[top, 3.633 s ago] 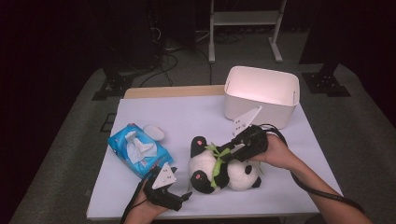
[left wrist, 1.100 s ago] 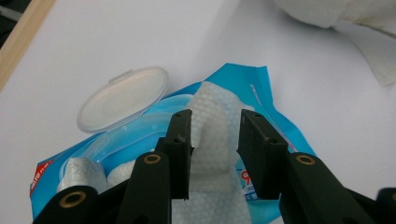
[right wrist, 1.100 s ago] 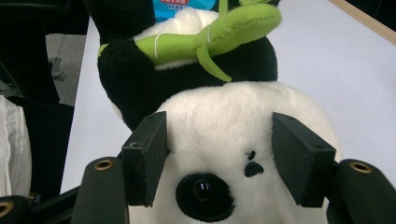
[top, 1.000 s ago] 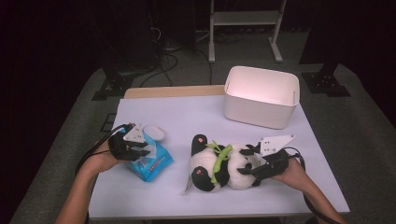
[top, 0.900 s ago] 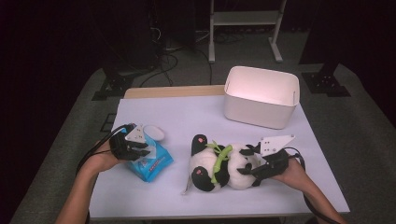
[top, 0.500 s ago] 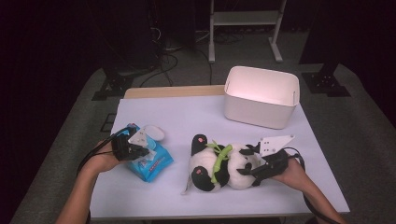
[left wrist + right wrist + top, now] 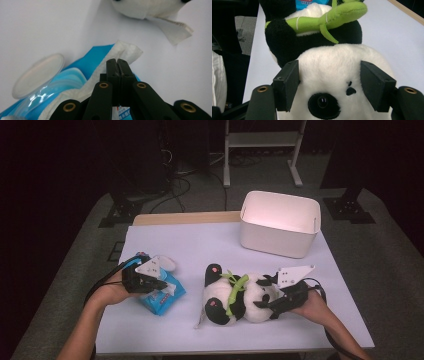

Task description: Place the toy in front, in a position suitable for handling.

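- Wipe pack [image 7: 161, 299], blue, lies flat at the left of the white table [image 7: 200, 245], with its round clear lid [image 7: 37, 75] flipped open
- Step in hand, as I read it: drawing 1 sheet [image 7: 122, 52] out of the pack while the other hand steadies the panda [image 7: 240, 295], probably to wipe the toy
- The left gripper [image 7: 161, 285] sits on top of the pack; in the left gripper view its 2 jaws are pressed together at the tip [image 7: 117, 62], right on the white sheet that sticks out of the opening, so it looks pinched
- The right gripper [image 7: 266, 303] is at the right end of the panda, well apart from the pack; in the right gripper view its jaws stand wide [image 7: 329, 75], 1 on each side of the white head [image 7: 329, 60], with the pads against the fur, which I take as a light hold
- The panda lies on its side in the middle of the table, between the 2 hands, a green bamboo sprig [image 7: 322, 20] across its chest
- Next move calls for a steady upward pull on the sheet; the pack is light and nothing pins it down, so it may lift with the sheet
- The white bin [image 7: 280, 237] stands at the far right, clear of both grippers
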Available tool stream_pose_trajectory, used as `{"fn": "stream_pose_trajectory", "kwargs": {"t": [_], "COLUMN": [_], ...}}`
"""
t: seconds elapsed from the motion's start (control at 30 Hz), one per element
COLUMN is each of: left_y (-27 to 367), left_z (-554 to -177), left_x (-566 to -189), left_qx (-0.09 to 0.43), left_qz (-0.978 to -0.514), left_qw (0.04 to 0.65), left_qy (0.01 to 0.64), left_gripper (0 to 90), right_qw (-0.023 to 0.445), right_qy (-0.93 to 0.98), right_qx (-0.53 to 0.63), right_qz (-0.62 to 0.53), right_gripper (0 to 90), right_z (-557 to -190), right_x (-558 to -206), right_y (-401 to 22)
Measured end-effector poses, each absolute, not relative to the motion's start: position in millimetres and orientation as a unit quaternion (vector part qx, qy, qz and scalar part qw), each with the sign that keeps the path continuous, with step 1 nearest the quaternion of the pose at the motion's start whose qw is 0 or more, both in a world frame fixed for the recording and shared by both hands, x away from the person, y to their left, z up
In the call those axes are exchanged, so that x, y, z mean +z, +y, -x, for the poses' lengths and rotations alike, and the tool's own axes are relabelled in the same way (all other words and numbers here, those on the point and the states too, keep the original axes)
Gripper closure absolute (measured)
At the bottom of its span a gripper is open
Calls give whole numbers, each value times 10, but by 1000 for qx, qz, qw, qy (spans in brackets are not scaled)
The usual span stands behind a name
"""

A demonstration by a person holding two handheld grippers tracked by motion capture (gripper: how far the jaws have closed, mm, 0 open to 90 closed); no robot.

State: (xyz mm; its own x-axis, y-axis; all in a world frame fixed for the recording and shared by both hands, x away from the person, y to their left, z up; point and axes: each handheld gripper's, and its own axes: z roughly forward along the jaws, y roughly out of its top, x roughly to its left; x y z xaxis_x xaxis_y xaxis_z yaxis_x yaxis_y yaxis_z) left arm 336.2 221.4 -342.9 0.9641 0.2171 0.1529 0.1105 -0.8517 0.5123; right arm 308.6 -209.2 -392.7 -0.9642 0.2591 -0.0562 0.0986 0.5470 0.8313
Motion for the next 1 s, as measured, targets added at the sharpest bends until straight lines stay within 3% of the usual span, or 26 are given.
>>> {"fn": "stream_pose_trajectory", "kwargs": {"t": [1.0], "left_y": [2131], "left_z": [-3299], "left_x": [-3183], "left_qx": [120], "left_qz": [-960], "left_qw": [242], "left_qy": [72], "left_gripper": [895], "right_qw": [94], "right_qy": [876], "right_qx": [462], "right_qz": [-99], "right_gripper": [292], "right_z": [-3073], "right_x": [-3940], "right_y": [-2072]}}
